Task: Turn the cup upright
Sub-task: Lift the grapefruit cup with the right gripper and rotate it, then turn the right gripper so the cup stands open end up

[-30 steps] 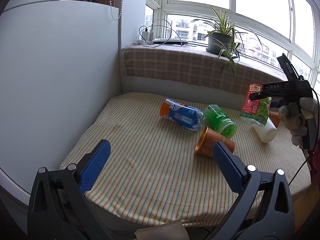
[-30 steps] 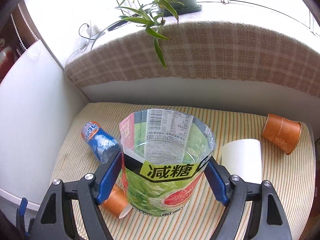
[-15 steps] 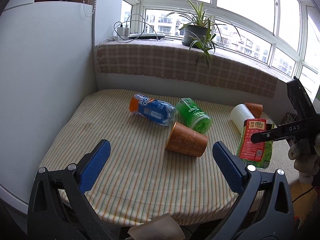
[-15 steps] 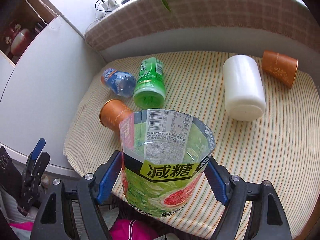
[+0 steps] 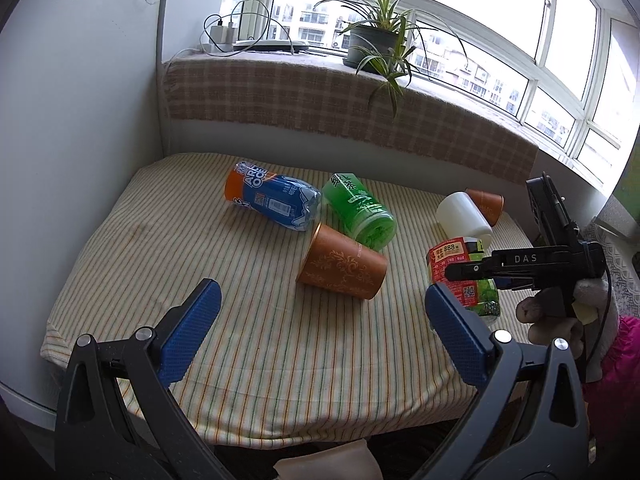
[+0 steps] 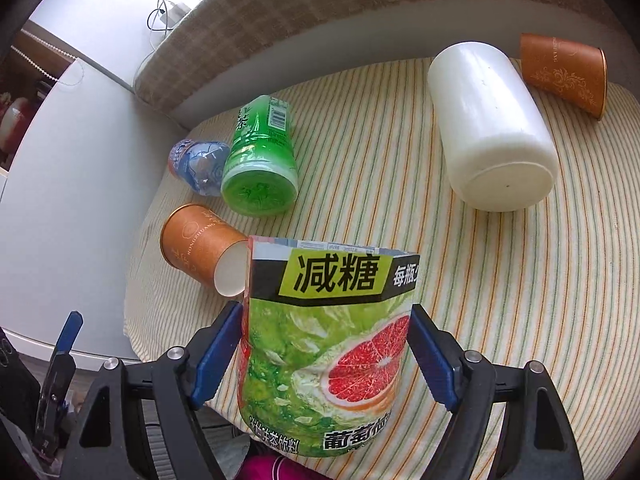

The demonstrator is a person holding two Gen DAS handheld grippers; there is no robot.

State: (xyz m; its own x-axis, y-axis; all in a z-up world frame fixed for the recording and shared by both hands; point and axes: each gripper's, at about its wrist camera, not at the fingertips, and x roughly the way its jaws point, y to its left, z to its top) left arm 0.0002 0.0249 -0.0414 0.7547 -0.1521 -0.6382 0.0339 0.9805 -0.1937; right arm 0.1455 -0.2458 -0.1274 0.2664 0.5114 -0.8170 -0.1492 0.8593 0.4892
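**Grapefruit cup clamped at the bench's near edge**

Left wrist view: the left gripper (image 5: 318, 332) hangs over the striped bench (image 5: 248, 344), jaws wide apart and gripping nothing. Ahead, an orange paper cup (image 5: 342, 266) lies on its side beside the green cup (image 5: 360, 210) and blue bottle (image 5: 272, 196).

Right wrist view: the right gripper (image 6: 326, 354) has its jaws closed on the grapefruit cup (image 6: 324, 344), mouth up, seemingly just above the bench edge. The white cup (image 6: 490, 126) lies beyond.

Bare striped cloth on the bench (image 5: 248, 344) at the near left, orange paper cup on its side (image 5: 342, 266) in the middle, green plastic bottle (image 5: 360, 210) touching it, white plastic tub (image 6: 492, 128) lying at the far right
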